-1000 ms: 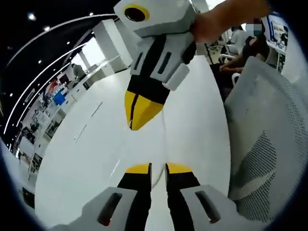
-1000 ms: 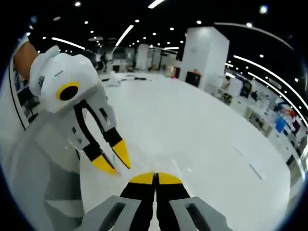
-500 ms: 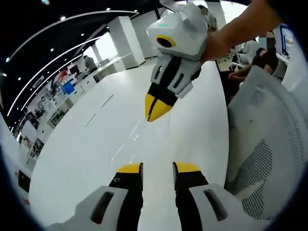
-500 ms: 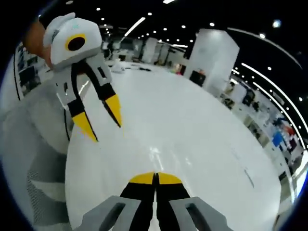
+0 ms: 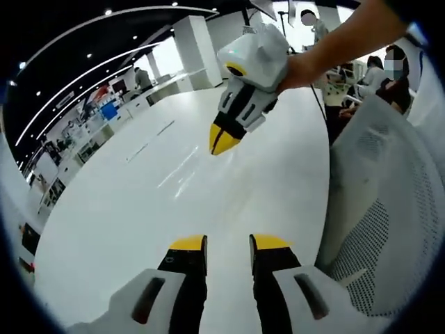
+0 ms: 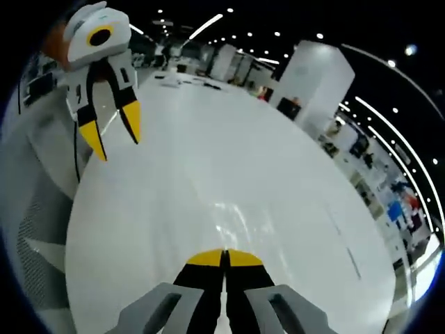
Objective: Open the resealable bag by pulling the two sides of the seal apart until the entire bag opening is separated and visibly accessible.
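Bag: I cannot tell where it lies, nothing I can read as a bag on the table [image 5: 125, 209] or between either set of jaws, so no bag-to-jaw relation to give. What changed over the last second: my two grippers were nearly tip to tip, now they are well apart, both lifted off the white tabletop. My left gripper [image 5: 228, 243] went from a narrow slit to a clear gap and holds nothing; seen from the right gripper view [image 6: 112, 133] its yellow tips are spread. My right gripper [image 6: 224, 257] has stayed pressed closed, tips touching; whether a thin film is pinched there I cannot tell. From the left gripper view it [image 5: 224, 141] hangs above the table, pointing down. Judgement: the pull-apart looks over and the left has let go. Mesh chair [image 5: 396, 209] sits beside the table.
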The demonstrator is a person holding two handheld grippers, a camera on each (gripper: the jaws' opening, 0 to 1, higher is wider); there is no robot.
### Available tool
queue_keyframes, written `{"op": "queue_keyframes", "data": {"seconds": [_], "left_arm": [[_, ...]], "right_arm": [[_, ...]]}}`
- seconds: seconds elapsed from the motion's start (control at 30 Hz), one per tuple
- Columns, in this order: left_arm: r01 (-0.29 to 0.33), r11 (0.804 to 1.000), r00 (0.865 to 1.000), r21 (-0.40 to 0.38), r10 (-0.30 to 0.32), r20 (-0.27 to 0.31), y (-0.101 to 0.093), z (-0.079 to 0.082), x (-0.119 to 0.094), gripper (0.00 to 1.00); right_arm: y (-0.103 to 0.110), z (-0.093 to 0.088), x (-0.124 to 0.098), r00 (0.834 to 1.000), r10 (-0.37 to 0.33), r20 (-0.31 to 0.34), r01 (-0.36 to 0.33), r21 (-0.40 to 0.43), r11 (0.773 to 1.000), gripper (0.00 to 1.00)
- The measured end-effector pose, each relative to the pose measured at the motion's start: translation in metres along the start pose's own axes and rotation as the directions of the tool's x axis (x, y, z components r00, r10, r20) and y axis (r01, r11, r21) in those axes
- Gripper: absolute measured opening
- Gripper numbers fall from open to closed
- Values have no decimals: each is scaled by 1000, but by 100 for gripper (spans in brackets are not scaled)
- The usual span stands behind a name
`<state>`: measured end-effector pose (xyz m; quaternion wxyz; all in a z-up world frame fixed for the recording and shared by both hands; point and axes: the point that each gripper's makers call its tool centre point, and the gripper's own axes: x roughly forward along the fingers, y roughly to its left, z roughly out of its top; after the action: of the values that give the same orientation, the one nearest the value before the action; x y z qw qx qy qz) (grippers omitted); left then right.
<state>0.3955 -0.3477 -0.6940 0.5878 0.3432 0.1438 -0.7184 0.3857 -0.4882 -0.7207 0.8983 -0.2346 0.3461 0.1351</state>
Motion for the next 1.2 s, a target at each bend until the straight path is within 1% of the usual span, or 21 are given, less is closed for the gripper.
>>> {"op": "queue_keyframes", "data": {"seconds": [0.13,0.17,0.33,0.37,0.47,0.63,0.67,0.73,0.8,0.87,0.97,1.03,1.1,1.2], "left_arm": [[-3,1000,1000,-8,3,-5,0,-4,-2,23],[-3,1000,1000,-11,3,-8,-1,-5,-2,23],[-1,1000,1000,-17,1,-17,-2,-8,-2,22],[0,1000,1000,-15,-1,-20,-2,-10,-2,22],[4,1000,1000,-14,-5,-28,-2,-12,-2,22],[3,1000,1000,-16,-3,-25,-1,-10,-2,22],[2,1000,1000,-16,-3,-24,0,-10,-2,22],[3,1000,1000,-15,-3,-22,1,-8,0,22],[7,1000,1000,-14,-7,-22,1,-8,2,22],[9,1000,1000,-8,-9,-25,1,-7,4,22],[10,1000,1000,-5,-10,-23,1,-5,5,22],[10,1000,1000,-2,-10,-22,2,-3,7,22],[11,1000,1000,-1,-11,-21,2,-1,7,22],[12,1000,1000,8,-12,-18,1,2,8,22]], "right_arm": [[-1,-7,7,1000,1,-23,-1,1,1000,0],[0,-9,9,1000,4,-27,-4,-11,1000,0],[-4,-11,13,1000,9,-23,-9,-10,1000,0],[-5,-11,13,1000,9,-22,-10,-34,999,0],[-6,-12,14,1000,9,-28,-10,-52,999,0],[-6,-18,11,999,12,-32,-13,-44,999,0],[-6,-19,10,999,12,-32,-13,-42,999,1],[-6,-17,9,1000,12,-15,-12,-8,1000,5],[-5,-15,8,1000,17,-2,-16,14,1000,6],[-1,-14,9,999,32,8,-32,53,998,9],[5,-9,8,998,53,37,-56,89,994,12],[8,-5,5,996,65,55,-71,115,991,16],[11,-5,3,995,76,58,-85,180,980,19],[7,-3,-2,995,67,78,-83,223,971,20]]}}
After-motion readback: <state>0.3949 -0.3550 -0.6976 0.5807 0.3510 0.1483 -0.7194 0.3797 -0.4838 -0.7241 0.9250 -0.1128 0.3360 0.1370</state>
